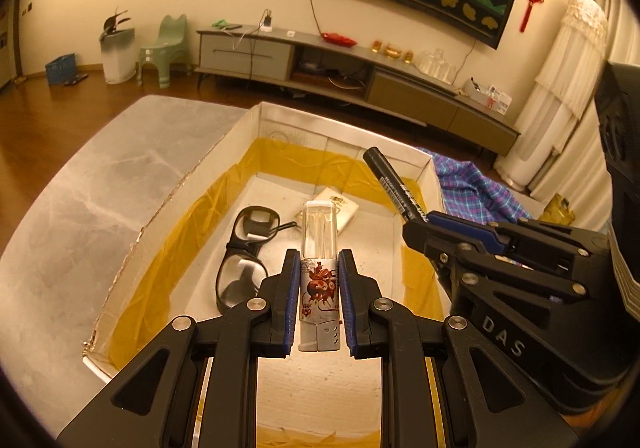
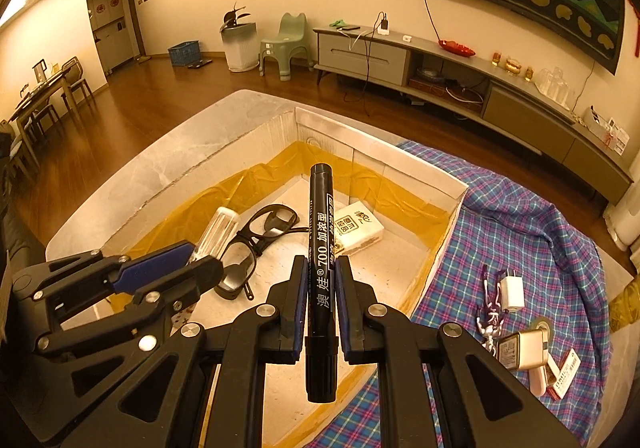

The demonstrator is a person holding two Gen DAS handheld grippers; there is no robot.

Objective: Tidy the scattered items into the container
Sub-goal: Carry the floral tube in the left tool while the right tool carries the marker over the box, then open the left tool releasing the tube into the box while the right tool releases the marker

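Note:
My left gripper is shut on a small clear-capped bottle with a red printed label, held above the white box. The bottle and left gripper also show in the right wrist view, at the left. My right gripper is shut on a black marker held over the box; the marker also shows in the left wrist view. Inside the box lie black glasses and a white packet.
A blue plaid cloth lies right of the box and carries a white charger plug, a small figure keychain, a tape roll and a cream box-shaped item. The box rests on a grey marble table.

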